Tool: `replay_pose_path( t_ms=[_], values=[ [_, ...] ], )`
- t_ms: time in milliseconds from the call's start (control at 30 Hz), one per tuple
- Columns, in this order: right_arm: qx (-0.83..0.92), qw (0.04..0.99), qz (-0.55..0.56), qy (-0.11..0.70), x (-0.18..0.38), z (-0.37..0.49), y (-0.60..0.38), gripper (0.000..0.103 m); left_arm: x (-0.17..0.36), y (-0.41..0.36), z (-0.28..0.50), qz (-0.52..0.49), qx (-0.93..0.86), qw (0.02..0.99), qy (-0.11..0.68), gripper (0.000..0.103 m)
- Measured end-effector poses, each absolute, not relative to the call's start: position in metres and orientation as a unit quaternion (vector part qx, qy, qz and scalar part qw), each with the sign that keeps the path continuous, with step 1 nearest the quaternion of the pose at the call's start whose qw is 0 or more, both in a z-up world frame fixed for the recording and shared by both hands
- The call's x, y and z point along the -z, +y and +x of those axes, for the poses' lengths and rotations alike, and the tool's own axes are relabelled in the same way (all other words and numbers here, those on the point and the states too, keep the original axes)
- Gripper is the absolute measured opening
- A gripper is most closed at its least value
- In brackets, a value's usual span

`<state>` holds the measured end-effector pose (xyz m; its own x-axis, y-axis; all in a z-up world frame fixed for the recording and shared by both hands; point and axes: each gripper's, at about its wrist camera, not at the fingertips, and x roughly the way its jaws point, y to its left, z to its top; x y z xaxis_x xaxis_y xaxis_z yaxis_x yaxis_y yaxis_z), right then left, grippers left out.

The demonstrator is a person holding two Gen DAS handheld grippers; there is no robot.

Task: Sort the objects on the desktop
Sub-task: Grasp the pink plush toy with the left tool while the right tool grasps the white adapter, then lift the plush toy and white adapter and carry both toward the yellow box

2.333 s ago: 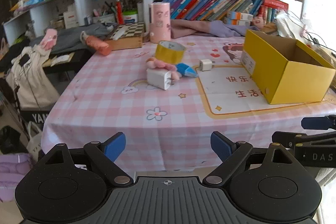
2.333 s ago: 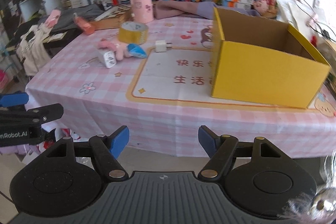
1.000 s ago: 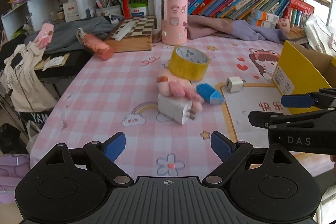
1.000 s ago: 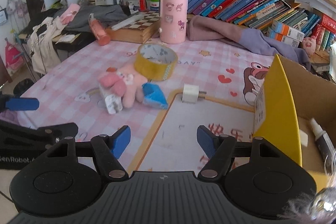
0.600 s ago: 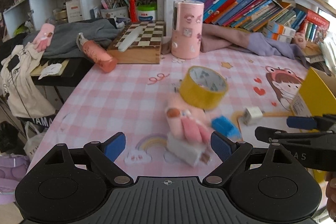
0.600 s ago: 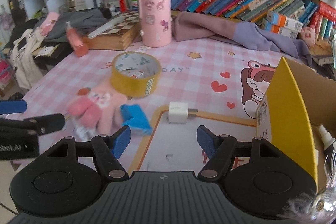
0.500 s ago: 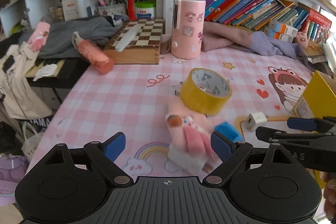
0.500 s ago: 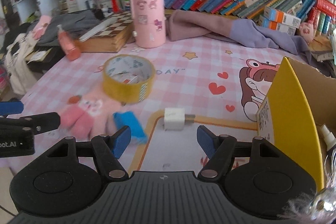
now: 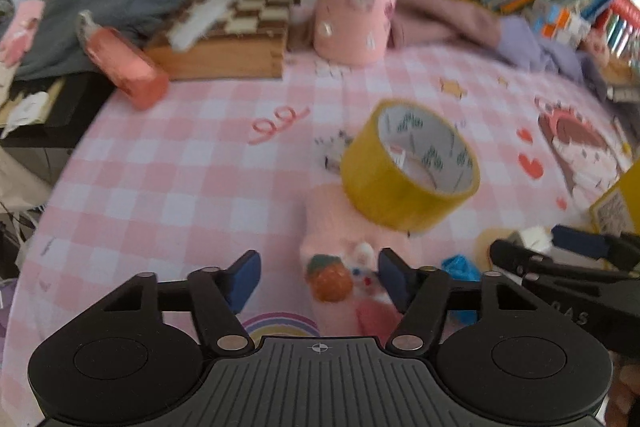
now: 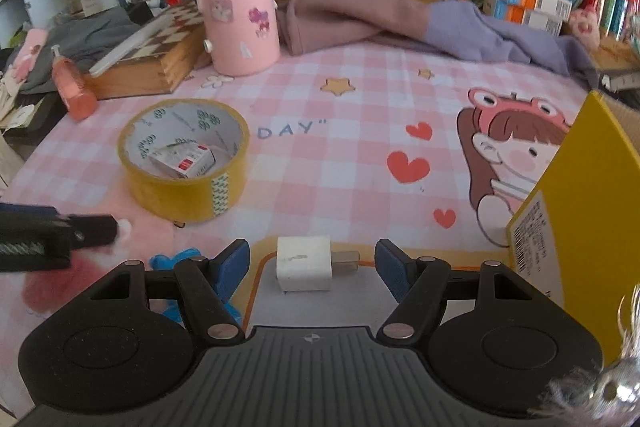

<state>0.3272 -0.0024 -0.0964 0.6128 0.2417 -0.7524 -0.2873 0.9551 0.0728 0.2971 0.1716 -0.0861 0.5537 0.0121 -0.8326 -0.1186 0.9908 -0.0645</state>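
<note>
Pink checked cloth covers the desk [image 10: 352,155]. The left gripper [image 9: 318,277] is positioned over the pink plush toy [image 9: 340,259]; its jaws have just been closing, the toy lies between them, and no pad contact is seen. The yellow tape roll [image 9: 408,175] rests against the toy's far end. The right gripper [image 10: 312,259] is held released, its jaws spread on either side of the white charger [image 10: 304,263] without contact. The yellow box [image 10: 580,211] stands at the right edge. Open cloth is left between charger and tape roll.
</note>
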Motion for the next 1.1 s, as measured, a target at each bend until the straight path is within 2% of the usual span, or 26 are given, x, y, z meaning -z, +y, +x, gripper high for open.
replay_pose_path(
  t_ms=[167, 233, 267, 300, 333, 667, 1100],
  values=[
    [-0.150, 0.891, -0.025, 0.427, 0.103, 0.332, -0.001, 0.065, 0.094, 0.171, 0.300, -0.064, -0.035, 0.877, 0.475, 0.046],
    [-0.154, 0.892, -0.035, 0.424, 0.104, 0.331, 0.001, 0.063, 0.094, 0.171, 0.300, -0.068, -0.029, 0.878, 0.472, 0.027],
    [-0.154, 0.893, -0.042, 0.422, 0.104, 0.330, 0.003, 0.061, 0.093, 0.171, 0.300, -0.074, -0.023, 0.878, 0.473, 0.023],
    [-0.154, 0.894, -0.050, 0.417, 0.105, 0.329, 0.003, 0.052, 0.093, 0.172, 0.300, -0.081, -0.021, 0.877, 0.473, 0.017],
    [-0.154, 0.896, -0.058, 0.413, 0.105, 0.328, 0.004, 0.042, 0.092, 0.173, 0.299, -0.085, -0.021, 0.877, 0.472, 0.016],
    [-0.159, 0.903, -0.044, 0.397, 0.092, 0.321, -0.004, 0.040, 0.048, 0.182, 0.273, -0.141, -0.019, 0.902, 0.408, 0.013],
    [-0.193, 0.914, -0.046, 0.353, 0.051, 0.282, -0.019, 0.040, -0.001, 0.179, 0.217, -0.152, -0.031, 0.928, 0.338, 0.013]
  ],
)
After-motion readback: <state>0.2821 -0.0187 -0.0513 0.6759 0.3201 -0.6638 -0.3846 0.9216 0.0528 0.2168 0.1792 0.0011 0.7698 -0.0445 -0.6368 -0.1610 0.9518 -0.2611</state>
